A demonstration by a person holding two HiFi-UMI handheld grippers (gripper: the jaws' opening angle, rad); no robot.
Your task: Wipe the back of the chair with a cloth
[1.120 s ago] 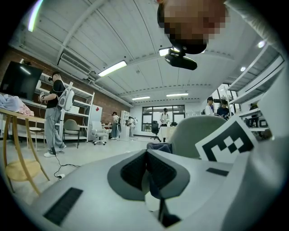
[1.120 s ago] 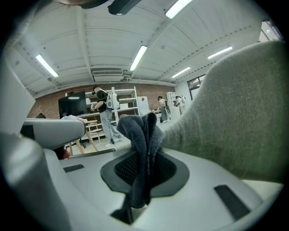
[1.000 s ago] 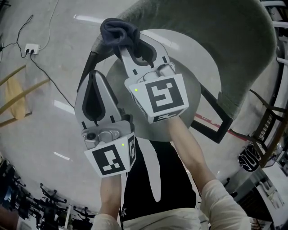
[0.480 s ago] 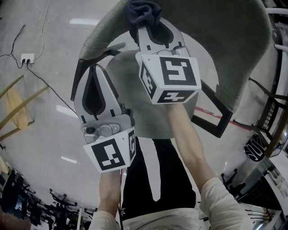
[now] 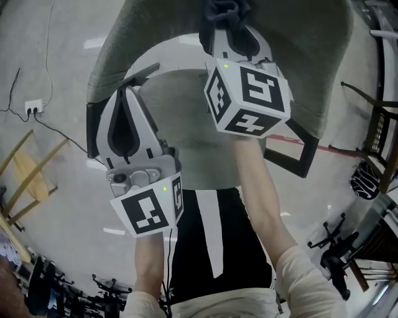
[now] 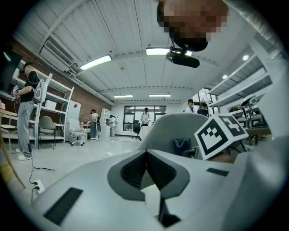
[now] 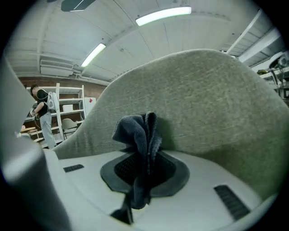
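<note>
The grey-green curved chair back (image 5: 298, 56) fills the top of the head view. My right gripper (image 5: 227, 22) is shut on a dark blue cloth (image 5: 222, 9), which is pressed against the inner face of the back near its middle. In the right gripper view the bunched cloth (image 7: 140, 133) stands up between the jaws of the right gripper (image 7: 144, 155), touching the chair back (image 7: 203, 94). My left gripper (image 5: 124, 92) hangs lower left over the seat's edge, shut and holding nothing. The left gripper view shows its jaws closed together, with the chair back (image 6: 180, 124) and cloth (image 6: 182, 145) beyond.
The round chair seat (image 5: 186, 133) lies under both grippers. A power strip (image 5: 32, 107) with cables and a wooden frame (image 5: 28, 171) are on the floor at left. Dark chair frames (image 5: 379, 140) stand at right. People and shelves (image 6: 49, 113) are far behind.
My right gripper has carried the cloth rightwards along the chair back, from its left end towards the middle. The left gripper has stayed shut and roughly where it was.
</note>
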